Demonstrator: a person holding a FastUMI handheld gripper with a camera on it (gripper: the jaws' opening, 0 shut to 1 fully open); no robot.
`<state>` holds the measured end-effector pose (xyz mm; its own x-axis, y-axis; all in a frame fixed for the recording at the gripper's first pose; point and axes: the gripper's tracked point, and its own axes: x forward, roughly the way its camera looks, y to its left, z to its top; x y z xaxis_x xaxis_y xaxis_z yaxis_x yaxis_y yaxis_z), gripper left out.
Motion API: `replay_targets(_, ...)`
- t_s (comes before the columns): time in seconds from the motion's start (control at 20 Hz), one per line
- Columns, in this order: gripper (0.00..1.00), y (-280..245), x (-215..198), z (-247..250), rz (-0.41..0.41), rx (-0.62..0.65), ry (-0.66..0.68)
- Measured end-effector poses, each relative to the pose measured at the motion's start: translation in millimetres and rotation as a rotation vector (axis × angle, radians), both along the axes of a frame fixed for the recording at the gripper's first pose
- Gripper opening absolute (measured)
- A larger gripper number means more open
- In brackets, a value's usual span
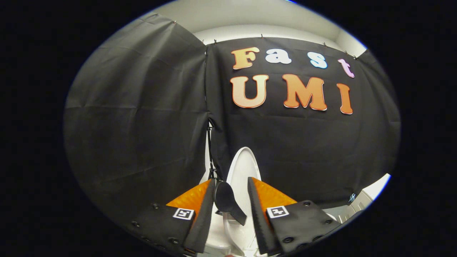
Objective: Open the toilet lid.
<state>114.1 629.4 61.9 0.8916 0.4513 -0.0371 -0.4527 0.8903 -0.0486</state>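
Toilet lid raised upright; hand-held gripper fingers apart, clear gap between.

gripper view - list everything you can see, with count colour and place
toilet lid: one, white, standing raised beyond and between the tongs' fingers, in front of the black cloth
black handle piece: one, black, rounded paddle shape, between the fingers, close to the left one; what it is fixed to cannot be told
toilet body: one, white, low between the fingers
cloth wall: black, two panels meeting at a corner, behind the toilet
room wall: white, above the cloth
tongs: one pair, fingers apart, pressing on nothing; a square marker on each finger
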Motion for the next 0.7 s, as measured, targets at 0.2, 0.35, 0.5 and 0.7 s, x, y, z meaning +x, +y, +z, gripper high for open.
replay_targets(0.2,0.89,-21,-7,38,0.051,0.013,-0.076)
replay_targets(0.35,0.89,-53,-3,53,0.091,0.054,-0.05)
replay_targets(0.5,0.89,-110,11,73,0.063,0.056,-0.075)
replay_targets(0.7,0.89,-191,24,77,-0.005,0.072,-0.081)
